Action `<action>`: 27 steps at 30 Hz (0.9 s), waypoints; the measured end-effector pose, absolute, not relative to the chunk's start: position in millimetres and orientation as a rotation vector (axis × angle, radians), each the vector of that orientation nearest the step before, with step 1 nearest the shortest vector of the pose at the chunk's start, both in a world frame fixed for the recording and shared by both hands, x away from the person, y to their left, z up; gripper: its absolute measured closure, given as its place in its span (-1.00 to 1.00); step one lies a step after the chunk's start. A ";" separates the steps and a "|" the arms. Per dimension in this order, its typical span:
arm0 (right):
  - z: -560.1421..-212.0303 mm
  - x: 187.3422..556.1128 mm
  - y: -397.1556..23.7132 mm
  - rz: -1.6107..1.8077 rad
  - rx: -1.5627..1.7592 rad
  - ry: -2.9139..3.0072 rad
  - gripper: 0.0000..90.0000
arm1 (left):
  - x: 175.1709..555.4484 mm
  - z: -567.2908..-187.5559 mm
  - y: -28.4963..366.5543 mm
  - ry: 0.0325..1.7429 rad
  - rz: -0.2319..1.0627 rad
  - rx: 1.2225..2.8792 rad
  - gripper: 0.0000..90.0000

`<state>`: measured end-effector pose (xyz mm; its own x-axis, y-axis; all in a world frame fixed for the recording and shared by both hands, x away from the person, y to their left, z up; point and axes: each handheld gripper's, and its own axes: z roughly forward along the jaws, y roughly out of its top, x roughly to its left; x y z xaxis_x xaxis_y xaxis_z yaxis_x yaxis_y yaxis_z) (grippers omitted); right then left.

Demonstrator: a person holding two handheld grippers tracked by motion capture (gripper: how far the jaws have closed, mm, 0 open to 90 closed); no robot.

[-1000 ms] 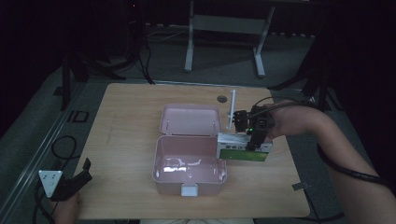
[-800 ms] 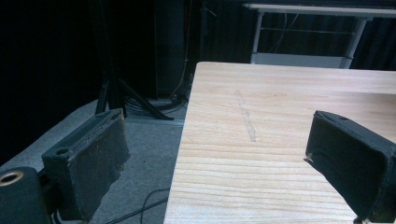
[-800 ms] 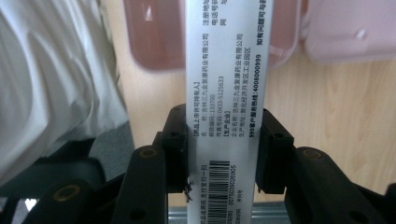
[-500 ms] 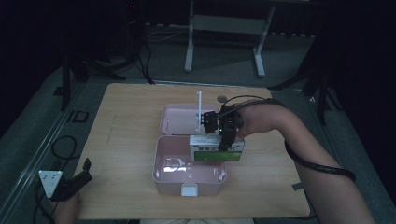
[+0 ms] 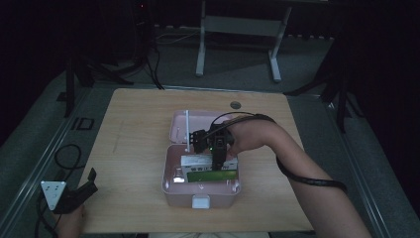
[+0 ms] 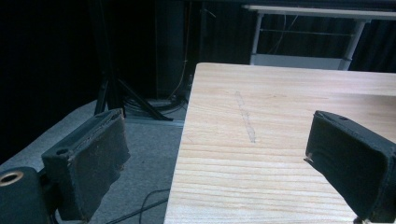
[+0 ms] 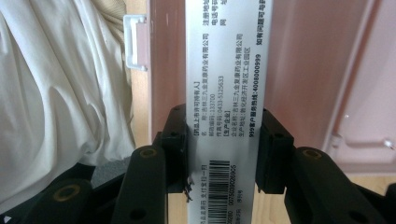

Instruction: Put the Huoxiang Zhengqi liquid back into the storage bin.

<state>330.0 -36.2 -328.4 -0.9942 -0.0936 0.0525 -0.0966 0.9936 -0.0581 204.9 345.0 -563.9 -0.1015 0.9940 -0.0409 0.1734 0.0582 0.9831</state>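
Grippers, two. Left gripper (image 5: 81, 191): rests at the near left corner of the desk (image 5: 138, 148), held by one hand (image 5: 69, 223); its two fingers (image 6: 86, 163) stand spread wide with nothing between them, one over the floor beside the desk edge, the other over bare wood.

Right gripper (image 5: 216, 163): held over the middle of the desk, pointing down into the case; its two fingers (image 7: 177, 149) are clenched on the narrow sides of the carton (image 7: 224, 93), one on each side.

Carton, one: white with a green face and printed text and a barcode, lying inside the lower tray of the case, toward its right half.

Case (image 5: 171, 191), one: pink, opened flat into two halves, tray nearer the person with a white latch (image 5: 200, 202) at its front edge, lid (image 5: 179, 124) behind it.

White rod (image 5: 187, 130), one: stands upright at the lid's left part.

Round dark spot (image 5: 235, 105), one: on the desk beyond the case.

Frame (image 5: 237, 29), one: pale metal, two legs, on the floor past the desk.
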 end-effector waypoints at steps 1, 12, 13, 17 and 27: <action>-330.5 330.2 -35.5 0.093 0.150 -3.083 0.38 | 204.9 -563.9 345.2 1.435 1.154 1.253 -0.87; -373.8 330.3 -28.9 0.105 0.153 -3.056 0.38 | 204.8 -563.9 345.4 1.434 1.153 1.254 -0.87; -378.5 330.3 -28.7 0.110 0.149 -3.054 0.38 | 204.8 -563.9 345.5 1.433 1.152 1.254 -0.87; -394.3 329.8 -30.0 0.120 0.142 -3.040 0.38 | 204.8 -563.9 345.5 1.432 1.152 1.254 -0.87; -424.5 325.7 -32.7 0.146 0.133 -3.032 0.38 | 204.9 -564.0 345.5 1.432 1.151 1.254 -0.87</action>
